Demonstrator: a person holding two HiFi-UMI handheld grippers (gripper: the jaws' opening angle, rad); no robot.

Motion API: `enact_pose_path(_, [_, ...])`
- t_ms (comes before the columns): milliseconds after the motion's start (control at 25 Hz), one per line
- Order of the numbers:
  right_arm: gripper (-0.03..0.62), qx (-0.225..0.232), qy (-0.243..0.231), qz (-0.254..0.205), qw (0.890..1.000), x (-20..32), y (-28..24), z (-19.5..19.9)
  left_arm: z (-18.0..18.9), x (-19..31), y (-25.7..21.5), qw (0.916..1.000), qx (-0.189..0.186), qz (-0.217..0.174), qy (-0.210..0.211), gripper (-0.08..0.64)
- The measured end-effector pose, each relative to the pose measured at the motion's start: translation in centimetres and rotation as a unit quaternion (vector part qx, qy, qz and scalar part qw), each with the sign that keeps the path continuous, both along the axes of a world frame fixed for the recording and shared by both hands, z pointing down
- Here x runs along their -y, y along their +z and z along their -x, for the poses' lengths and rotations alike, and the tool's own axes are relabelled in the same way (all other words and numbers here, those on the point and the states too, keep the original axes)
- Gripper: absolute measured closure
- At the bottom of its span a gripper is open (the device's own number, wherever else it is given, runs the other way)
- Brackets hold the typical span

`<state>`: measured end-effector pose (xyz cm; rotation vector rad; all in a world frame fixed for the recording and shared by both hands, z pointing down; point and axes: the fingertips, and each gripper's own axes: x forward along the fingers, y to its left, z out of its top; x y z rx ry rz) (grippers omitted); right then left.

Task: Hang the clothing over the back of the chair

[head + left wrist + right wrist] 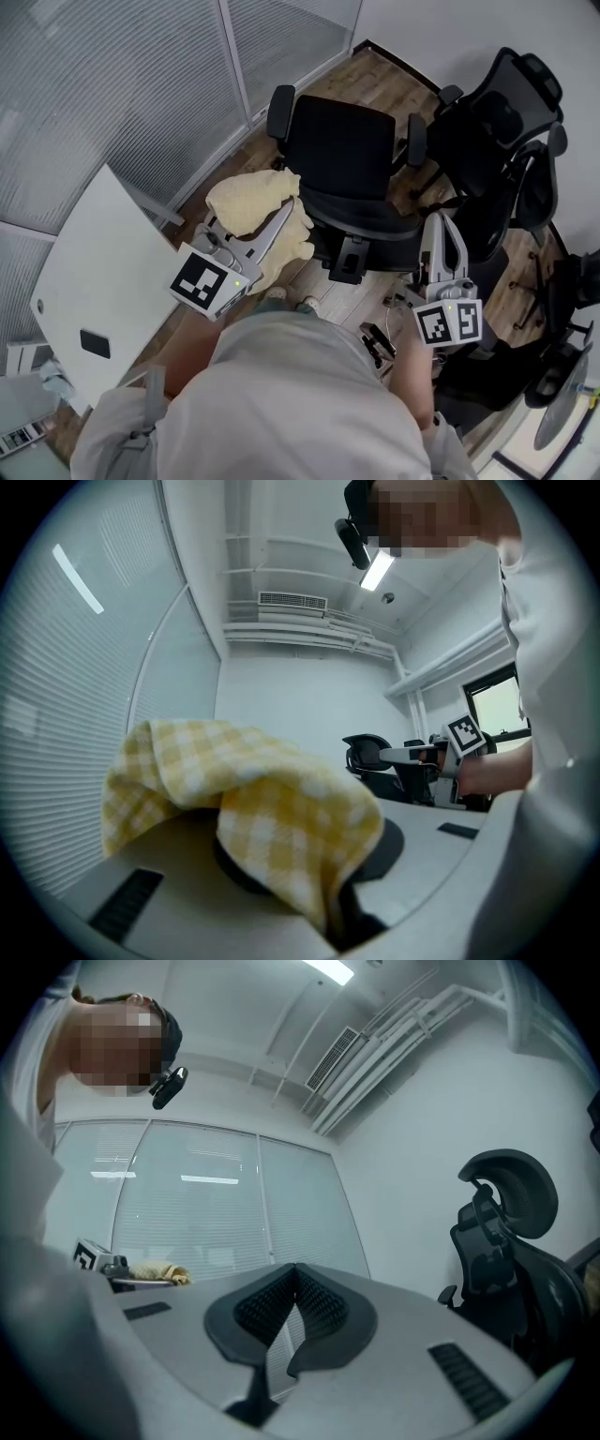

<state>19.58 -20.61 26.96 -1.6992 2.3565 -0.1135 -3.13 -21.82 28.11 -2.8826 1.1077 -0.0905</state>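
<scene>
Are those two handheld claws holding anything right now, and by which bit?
The left gripper pinches a bunched fold of the yellow-and-white checked cloth garment; which part of it cannot be told. The right gripper is shut, empty.

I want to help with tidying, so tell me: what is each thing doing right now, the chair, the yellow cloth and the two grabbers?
black chair, seat empty, nothing over its back.
yellow checked cloth, bunched up, held beside the black chair, not hung yet.
left gripper, shut on the yellow checked cloth.
right gripper, shut, holding nothing.
</scene>
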Motion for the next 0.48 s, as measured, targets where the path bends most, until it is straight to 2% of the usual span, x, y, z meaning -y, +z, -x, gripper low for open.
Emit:
enact_pose_path(200, [0.571,0.003,0.006,-0.002,1.000,0.31,-0.21,0.08,-0.40,-0.53,-0.10,0.9997,0.006,0.011,0.019,0.483])
enact_pose_path(480, [0.571,0.003,0.012,0.005,1.000,0.40,0.44,0.14,-0.97,-0.27,-0.09,0.9994,-0.005,0.016,0.031,0.483])
